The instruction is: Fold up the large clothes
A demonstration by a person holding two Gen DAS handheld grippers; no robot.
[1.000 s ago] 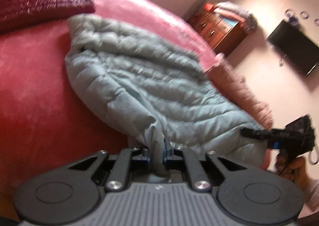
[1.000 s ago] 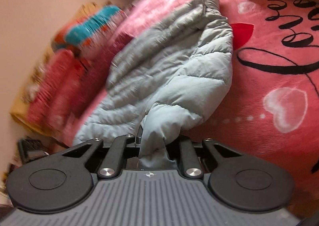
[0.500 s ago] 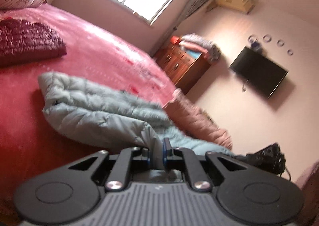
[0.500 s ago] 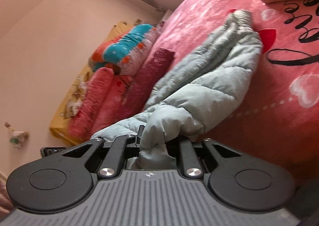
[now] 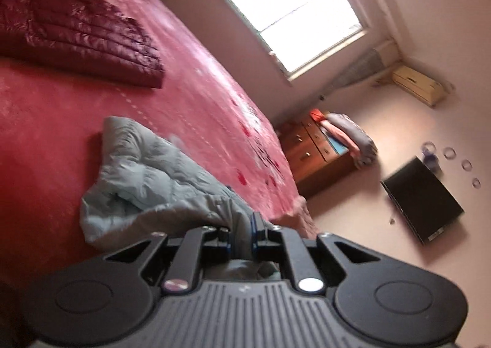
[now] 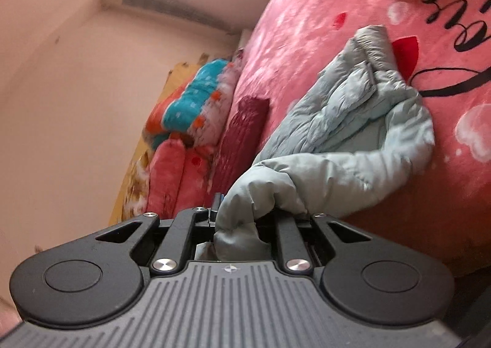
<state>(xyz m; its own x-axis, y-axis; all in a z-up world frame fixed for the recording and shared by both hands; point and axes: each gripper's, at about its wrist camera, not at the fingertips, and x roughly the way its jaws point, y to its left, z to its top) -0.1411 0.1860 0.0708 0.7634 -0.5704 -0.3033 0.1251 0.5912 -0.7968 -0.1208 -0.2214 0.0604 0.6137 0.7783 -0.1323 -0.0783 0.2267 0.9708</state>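
A pale grey-blue puffer jacket (image 5: pixel 147 182) lies bunched on the pink bed (image 5: pixel 61 121). It also shows in the right wrist view (image 6: pixel 353 121), its far end resting on the bedspread. My left gripper (image 5: pixel 241 227) is shut on a fold of the jacket's near edge and holds it up. My right gripper (image 6: pixel 242 213) is shut on another bunch of the jacket's near edge, also raised off the bed. The fabric hides the right fingertips.
A folded maroon puffer jacket (image 5: pixel 79 35) lies further up the bed and also shows in the right wrist view (image 6: pixel 242 133). Colourful rolled blankets (image 6: pixel 190 108) are stacked at the head. A wooden dresser (image 5: pixel 319 154), a wall TV (image 5: pixel 423 204) and a window (image 5: pixel 291 13) are beyond.
Both grippers have risen and tilted with the jacket's near edge, and the jacket has gone from spread flat to bunched toward its far end. Both views now show more wall and window.
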